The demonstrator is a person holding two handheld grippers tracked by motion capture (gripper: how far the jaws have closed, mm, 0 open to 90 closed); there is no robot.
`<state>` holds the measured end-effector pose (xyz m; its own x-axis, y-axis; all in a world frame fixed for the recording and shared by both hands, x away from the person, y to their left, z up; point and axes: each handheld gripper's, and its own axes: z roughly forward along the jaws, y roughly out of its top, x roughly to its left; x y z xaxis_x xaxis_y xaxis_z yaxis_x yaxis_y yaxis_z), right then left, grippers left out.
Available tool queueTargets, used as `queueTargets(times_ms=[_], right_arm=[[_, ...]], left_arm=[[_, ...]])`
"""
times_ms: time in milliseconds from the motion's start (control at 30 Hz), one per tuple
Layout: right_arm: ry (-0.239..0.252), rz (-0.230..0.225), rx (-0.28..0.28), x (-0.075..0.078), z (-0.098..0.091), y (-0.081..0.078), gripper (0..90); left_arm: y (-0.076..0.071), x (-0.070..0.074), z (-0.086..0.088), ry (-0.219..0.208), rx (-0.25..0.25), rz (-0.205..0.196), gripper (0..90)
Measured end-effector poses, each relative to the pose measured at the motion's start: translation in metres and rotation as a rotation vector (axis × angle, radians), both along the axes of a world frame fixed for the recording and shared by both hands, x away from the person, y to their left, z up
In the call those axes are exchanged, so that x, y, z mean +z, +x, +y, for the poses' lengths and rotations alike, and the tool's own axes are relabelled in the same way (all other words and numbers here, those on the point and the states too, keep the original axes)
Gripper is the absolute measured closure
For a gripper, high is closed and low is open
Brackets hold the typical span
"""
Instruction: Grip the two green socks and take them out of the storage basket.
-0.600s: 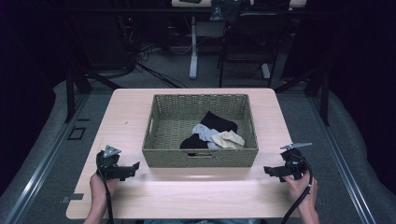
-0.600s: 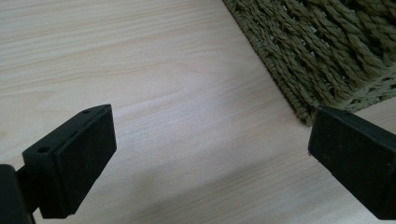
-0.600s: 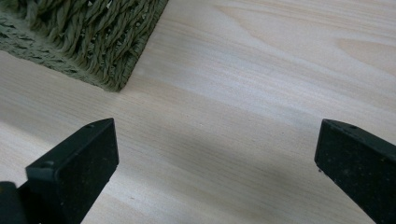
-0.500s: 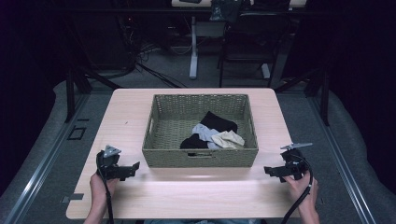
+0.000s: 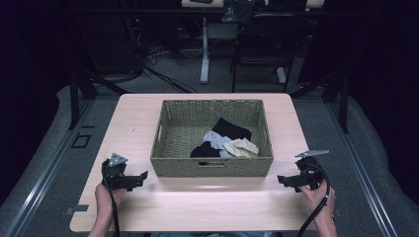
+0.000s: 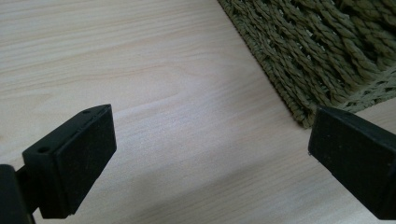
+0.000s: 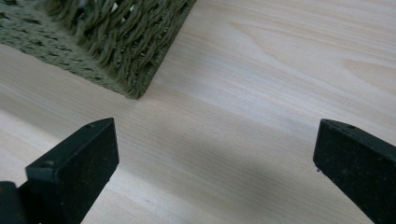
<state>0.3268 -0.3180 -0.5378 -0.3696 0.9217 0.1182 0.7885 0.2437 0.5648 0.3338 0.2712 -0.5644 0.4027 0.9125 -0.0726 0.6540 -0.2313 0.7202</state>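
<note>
You are at the start: both grippers, left (image 5: 140, 177) and right (image 5: 283, 180), have released, empty fingers beside the wicker basket (image 5: 211, 168). Next, reach inside for the socks (image 5: 225, 140).

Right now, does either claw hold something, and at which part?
Nothing is held. The left claw and the right claw are both open over the bare table, on either side of the basket.

table (image 5: 197, 212): pale wood, fine straight grain
basket (image 5: 170, 133): olive green, woven plaited strands
clothes in basket: black piece (image 5: 231, 129), pale grey-blue piece (image 5: 215, 140), cream piece (image 5: 241, 147)
left gripper (image 5: 143, 175): black, grey plate on top
right gripper (image 5: 280, 179): black, grey plate on top
floor (image 5: 44, 163): grey
</note>
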Motion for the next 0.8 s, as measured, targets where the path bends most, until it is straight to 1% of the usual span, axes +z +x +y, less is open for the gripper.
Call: queueTargets(times_ms=[167, 267, 333, 400, 433, 467, 500, 533, 567, 600, 633, 667, 733, 767, 800], right_arm=[[0.006, 0.001, 0.007, 0.002, 0.0, 0.001, 0.0], [0.023, -0.004, 0.026, 0.005, -0.002, 0.001, 0.0], [0.027, 0.001, 0.033, 0.007, -0.003, 0.003, 0.0], [0.045, 0.0, 0.04, 0.01, -0.003, 0.005, 0.0], [0.045, 0.0, 0.04, 0.01, -0.003, 0.005, 0.0], [0.051, 0.005, 0.05, 0.016, -0.004, 0.007, 0.0], [0.051, 0.005, 0.05, 0.016, -0.004, 0.007, 0.0], [0.069, -0.004, 0.049, 0.023, -0.005, 0.008, 0.0], [0.069, -0.004, 0.049, 0.023, -0.005, 0.008, 0.0], [0.073, -0.015, 0.052, 0.031, -0.005, 0.008, 0.0], [0.073, -0.015, 0.052, 0.031, -0.005, 0.008, 0.0], [0.067, -0.022, 0.046, 0.035, -0.006, 0.008, 0.0], [0.083, -0.046, 0.053, 0.05, -0.008, 0.009, 0.0], [0.083, -0.046, 0.053, 0.05, -0.008, 0.009, 0.0], [0.087, -0.051, 0.055, 0.053, -0.008, 0.009, 0.0]], left_arm=[[-0.001, 0.001, 0.001, -0.007, 0.007, -0.007, 0.9], [0.0, 0.0, 0.0, -0.003, 0.002, 0.0, 0.8], [0.0, 0.0, -0.001, -0.001, 0.0, -0.001, 0.8], [0.0, 0.0, 0.0, -0.004, 0.001, 0.0, 0.7], [0.0, 0.0, 0.0, -0.004, 0.001, 0.0, 0.7], [0.0, 0.0, 0.0, -0.005, 0.004, 0.002, 0.7], [0.0, 0.0, 0.0, -0.005, 0.004, 0.002, 0.7], [0.0, 0.0, 0.0, -0.002, 0.003, 0.008, 0.7], [0.0, 0.0, 0.0, -0.002, 0.003, 0.008, 0.7], [0.0, -0.001, 0.0, -0.005, 0.008, 0.0, 0.6], [0.0, -0.001, 0.0, -0.005, 0.009, 0.0, 0.6], [0.0, -0.001, 0.0, -0.007, 0.009, 0.0, 0.6], [0.0, -0.001, 0.0, -0.006, 0.01, 0.001, 0.6], [0.0, -0.001, 0.0, -0.006, 0.01, 0.001, 0.6], [0.0, -0.001, 0.0, -0.003, 0.01, 0.003, 0.6]])
